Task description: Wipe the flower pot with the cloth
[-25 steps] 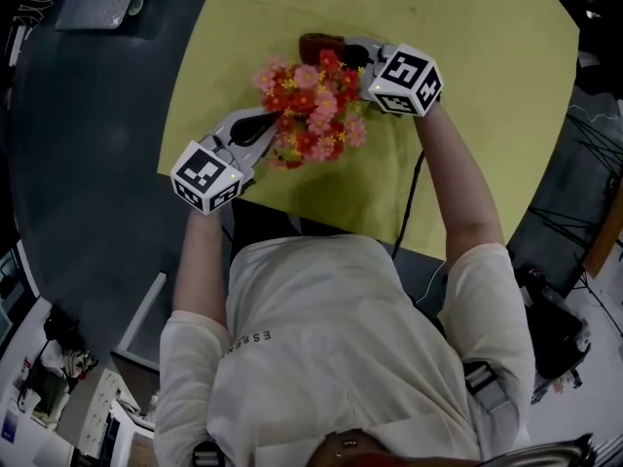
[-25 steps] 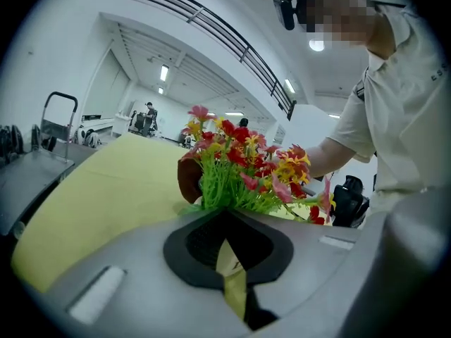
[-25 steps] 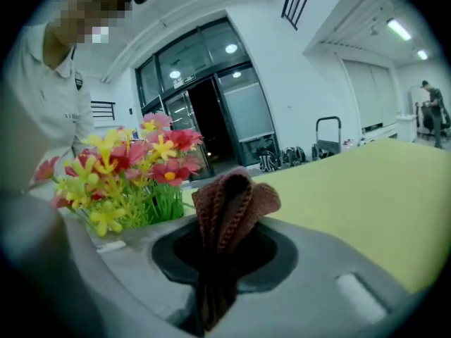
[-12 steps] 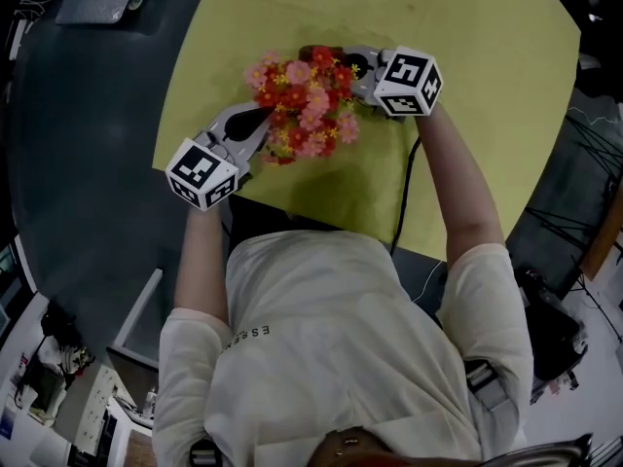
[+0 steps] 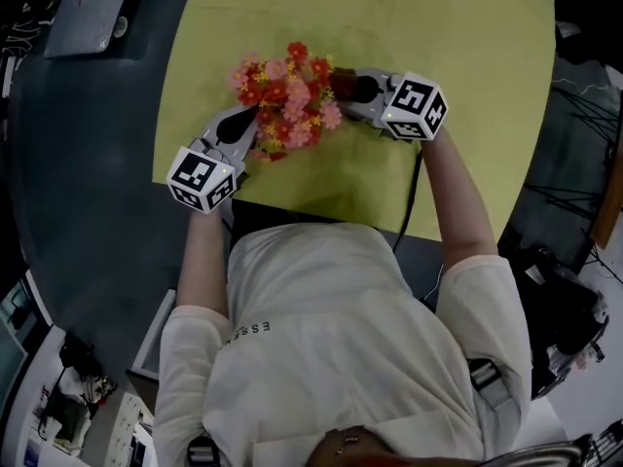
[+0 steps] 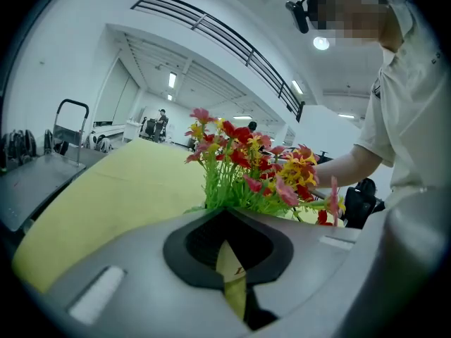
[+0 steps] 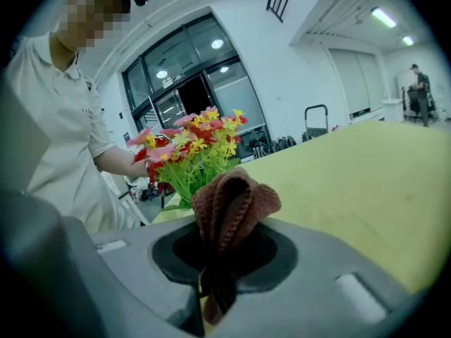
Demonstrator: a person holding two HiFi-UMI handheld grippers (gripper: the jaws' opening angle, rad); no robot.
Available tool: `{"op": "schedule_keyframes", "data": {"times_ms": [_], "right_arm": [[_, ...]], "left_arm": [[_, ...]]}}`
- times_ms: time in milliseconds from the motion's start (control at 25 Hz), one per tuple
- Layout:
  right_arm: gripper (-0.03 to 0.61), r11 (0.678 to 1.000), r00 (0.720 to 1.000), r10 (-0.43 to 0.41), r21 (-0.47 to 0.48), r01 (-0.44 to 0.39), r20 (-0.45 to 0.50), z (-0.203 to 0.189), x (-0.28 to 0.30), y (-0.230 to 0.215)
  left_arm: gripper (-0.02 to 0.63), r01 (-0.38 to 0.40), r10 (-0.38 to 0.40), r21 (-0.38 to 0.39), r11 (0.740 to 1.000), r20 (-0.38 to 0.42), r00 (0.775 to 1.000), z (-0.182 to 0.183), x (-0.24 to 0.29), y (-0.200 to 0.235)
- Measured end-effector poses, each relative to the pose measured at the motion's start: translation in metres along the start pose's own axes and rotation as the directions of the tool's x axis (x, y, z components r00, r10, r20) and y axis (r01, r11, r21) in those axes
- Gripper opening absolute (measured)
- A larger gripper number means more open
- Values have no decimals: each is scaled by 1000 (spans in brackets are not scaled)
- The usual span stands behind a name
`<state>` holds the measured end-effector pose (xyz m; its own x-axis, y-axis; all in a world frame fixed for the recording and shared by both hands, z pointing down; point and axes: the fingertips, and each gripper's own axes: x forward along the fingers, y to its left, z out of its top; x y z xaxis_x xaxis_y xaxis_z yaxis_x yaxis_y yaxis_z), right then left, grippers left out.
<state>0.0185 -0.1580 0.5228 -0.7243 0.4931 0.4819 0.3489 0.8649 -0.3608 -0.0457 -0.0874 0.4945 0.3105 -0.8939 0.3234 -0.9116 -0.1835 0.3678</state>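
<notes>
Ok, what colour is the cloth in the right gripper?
Brown, ribbed knit; the cloth shows best in the right gripper view, pinched between its jaws.

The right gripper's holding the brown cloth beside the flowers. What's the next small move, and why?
Probably ease the right gripper and its brown cloth down under the flowers, toward the pot hidden beneath them. The cloth is beside the blooms, and the left gripper is shut on a pale edge by them.

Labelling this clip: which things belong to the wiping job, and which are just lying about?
In use: flowers, pot hidden beneath; brown cloth, clamped in right gripper; left gripper, shut on a thin yellow piece, perhaps the pot's rim.
Lying about: grey device; trolley.
</notes>
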Motion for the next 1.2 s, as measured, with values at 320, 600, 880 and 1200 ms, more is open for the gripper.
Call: {"op": "schedule_keyframes", "data": {"times_ms": [320, 600, 880, 1200], "right_arm": [[57, 818, 805, -575, 68, 572, 146, 4, -68, 12], [57, 519, 502, -854, 284, 806, 137, 9, -87, 54], [57, 283, 278, -958, 400, 872, 73, 10, -59, 124], [57, 187, 211, -978, 449, 874, -4, 19, 41, 188]], "left_arm": [[14, -55, 52, 32, 998, 81, 995, 38, -19, 5], [14, -47, 26, 150, 987, 142, 990, 70, -50, 23], [14, 170, -188, 207, 964, 70, 980, 72, -86, 24], [14, 341, -351, 233, 911, 0, 937, 60, -132, 39]]}}
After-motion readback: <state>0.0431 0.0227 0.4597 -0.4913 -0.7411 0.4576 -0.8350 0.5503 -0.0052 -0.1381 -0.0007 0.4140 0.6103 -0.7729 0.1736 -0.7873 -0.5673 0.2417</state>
